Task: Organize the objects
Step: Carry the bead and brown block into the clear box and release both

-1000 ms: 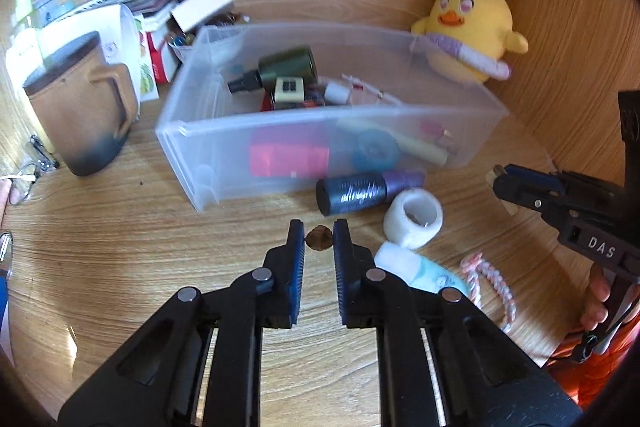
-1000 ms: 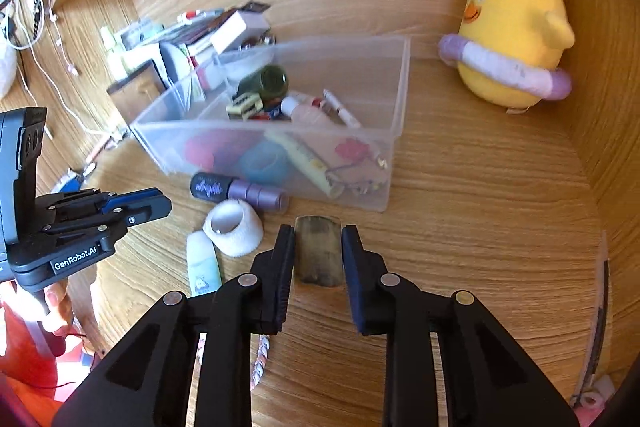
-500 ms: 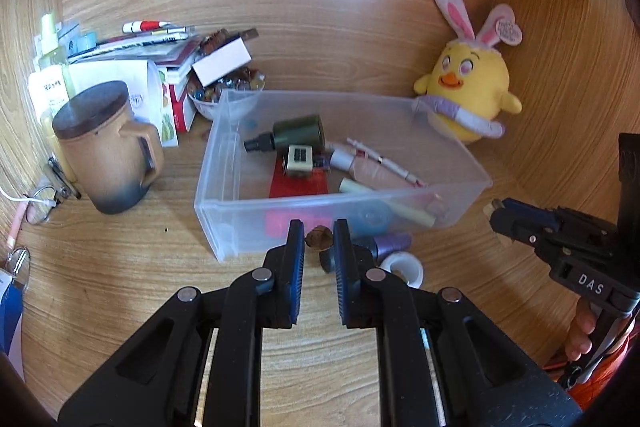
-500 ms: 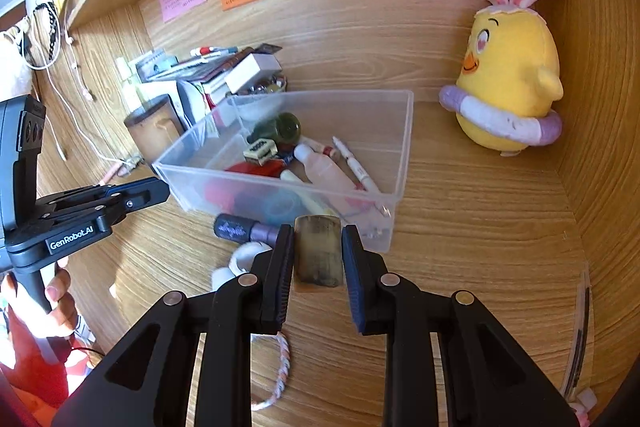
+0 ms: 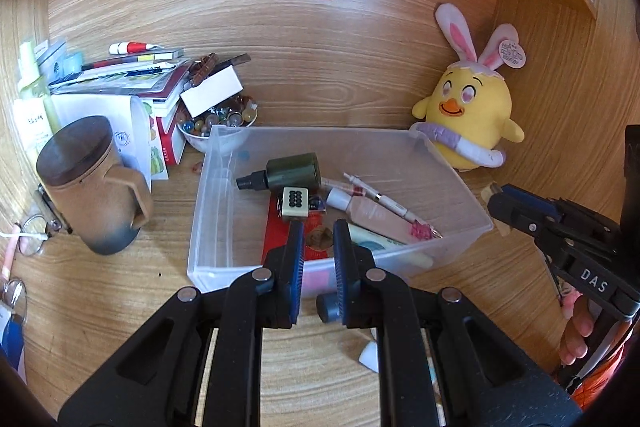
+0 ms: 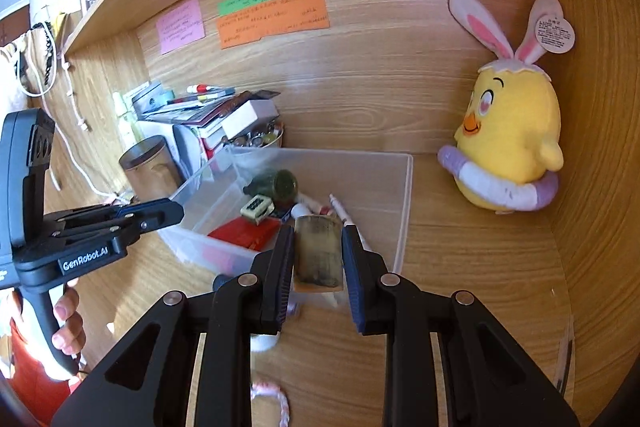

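A clear plastic bin [image 5: 224, 163] on the wooden desk holds a dark green bottle [image 5: 294, 171], a mahjong tile [image 5: 295, 202], a pen, tubes and a red card. My left gripper [image 5: 317, 239] is shut on a small brown nut-like piece [image 5: 319, 238] and holds it above the bin's front edge. My right gripper [image 6: 318, 247] is shut on a brownish flat comb-like block [image 6: 318, 255], raised above the bin's near right corner [image 6: 404, 211]. Each gripper shows in the other's view, the right one [image 5: 496, 199] and the left one [image 6: 176, 213].
A brown lidded mug [image 5: 92, 187] stands left of the bin. Books, a bowl of beads [image 5: 216, 121] and bottles pile at the back left. A yellow plush chick [image 5: 468, 115] sits at the back right. A purple tube, tape roll and braided cord [image 6: 268, 393] lie in front of the bin.
Both grippers have lifted with their objects and moved up over the bin; the view has tilted from the desk items toward the back wall.
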A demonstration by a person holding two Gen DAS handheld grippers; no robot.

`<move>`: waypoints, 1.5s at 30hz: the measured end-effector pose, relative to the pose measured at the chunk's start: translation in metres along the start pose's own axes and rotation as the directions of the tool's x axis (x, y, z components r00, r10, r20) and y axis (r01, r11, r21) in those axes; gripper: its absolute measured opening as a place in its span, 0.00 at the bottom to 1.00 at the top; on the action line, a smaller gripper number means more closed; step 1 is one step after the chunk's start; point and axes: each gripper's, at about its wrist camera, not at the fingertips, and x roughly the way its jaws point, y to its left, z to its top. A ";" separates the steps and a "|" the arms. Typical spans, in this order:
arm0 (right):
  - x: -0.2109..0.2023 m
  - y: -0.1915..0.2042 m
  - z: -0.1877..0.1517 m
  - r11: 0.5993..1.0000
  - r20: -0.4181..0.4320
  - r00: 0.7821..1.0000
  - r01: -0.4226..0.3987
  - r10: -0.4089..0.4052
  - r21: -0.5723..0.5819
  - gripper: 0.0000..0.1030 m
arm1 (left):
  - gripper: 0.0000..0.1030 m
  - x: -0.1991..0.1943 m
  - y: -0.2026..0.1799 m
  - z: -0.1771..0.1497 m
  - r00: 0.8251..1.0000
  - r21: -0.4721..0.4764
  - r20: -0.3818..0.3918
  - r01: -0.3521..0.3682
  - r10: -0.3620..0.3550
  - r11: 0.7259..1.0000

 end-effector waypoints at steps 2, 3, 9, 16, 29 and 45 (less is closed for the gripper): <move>0.006 0.000 0.004 1.000 -0.002 1.000 0.014 -0.014 0.000 0.21 | 0.13 0.004 0.000 0.002 1.000 0.002 -0.005 0.003 -0.003 1.000; 0.011 0.000 0.006 1.000 -0.005 1.000 0.022 -0.022 -0.004 0.21 | 0.13 0.007 0.000 0.003 1.000 0.005 -0.009 0.003 -0.003 1.000; 0.040 -0.001 0.013 1.000 -0.059 0.998 0.030 -0.030 -0.007 0.21 | 0.13 0.027 -0.001 0.008 0.999 0.020 -0.042 0.016 -0.016 1.000; 0.068 -0.007 0.009 1.000 -0.128 0.991 0.030 -0.028 0.008 0.21 | 0.13 0.048 0.000 0.012 0.996 0.029 -0.085 0.022 -0.020 0.999; 0.090 -0.004 0.005 0.999 -0.169 0.985 0.037 -0.039 -0.012 0.22 | 0.13 0.064 -0.007 0.010 0.995 0.065 -0.095 -0.001 0.007 0.998; 0.076 0.009 0.007 0.996 -0.155 0.986 0.049 -0.060 -0.073 0.43 | 0.53 0.039 -0.012 0.014 0.999 0.087 -0.025 -0.027 0.029 0.996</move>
